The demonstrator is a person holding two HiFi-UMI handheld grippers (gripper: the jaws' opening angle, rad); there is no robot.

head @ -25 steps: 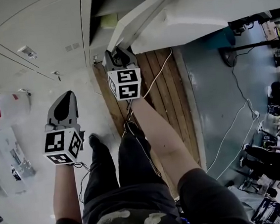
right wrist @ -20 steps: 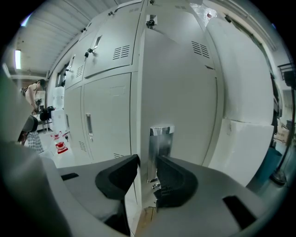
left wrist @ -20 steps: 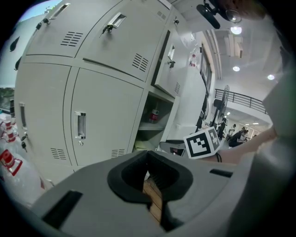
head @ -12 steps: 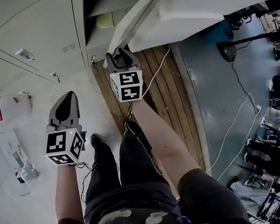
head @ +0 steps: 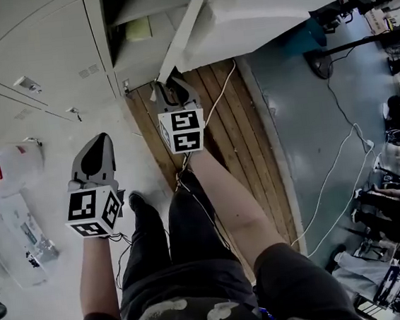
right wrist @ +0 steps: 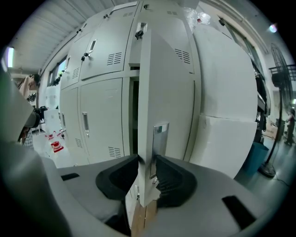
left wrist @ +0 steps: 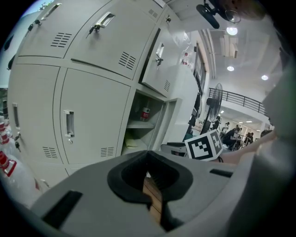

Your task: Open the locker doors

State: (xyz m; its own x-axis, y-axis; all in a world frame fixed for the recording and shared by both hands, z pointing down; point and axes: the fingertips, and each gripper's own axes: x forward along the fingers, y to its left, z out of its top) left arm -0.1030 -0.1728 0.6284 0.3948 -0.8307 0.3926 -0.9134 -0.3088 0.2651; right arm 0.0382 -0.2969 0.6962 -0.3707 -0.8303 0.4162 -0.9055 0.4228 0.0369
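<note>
right gripper [head: 171, 88]: jaws partly apart and clamping the free edge of the open pale grey metal locker door [right wrist: 163, 78]. they have just been closing. one pad is pressing on each side of the edge, and the right-hand pad is sitting at the foot of the recessed metal handle plate [right wrist: 160, 138]. the door is standing between the jaws and rising straight above the gripper, swung out from the cabinet.

left gripper [head: 100, 140]: jaws meeting at the tips and holding nothing, with only floor showing through the slit between the pads. it is hanging below and to the left of the right gripper in the head view, apart from the door.

bank of pale grey metal lockers [left wrist: 95, 115]: standing ahead of both grippers. a closed locker door [right wrist: 99, 115] is lying just left of the right gripper, beyond the dark gap of the opened compartment.

small red can [left wrist: 145, 114]: sitting on a shelf inside the opened compartment, ahead of the left gripper and slightly above it.

brown wooden plank floor strip [head: 237, 137]: running under the right gripper and forearm.

white cable [head: 217, 108]: trailing from the right gripper across the planks.
</note>
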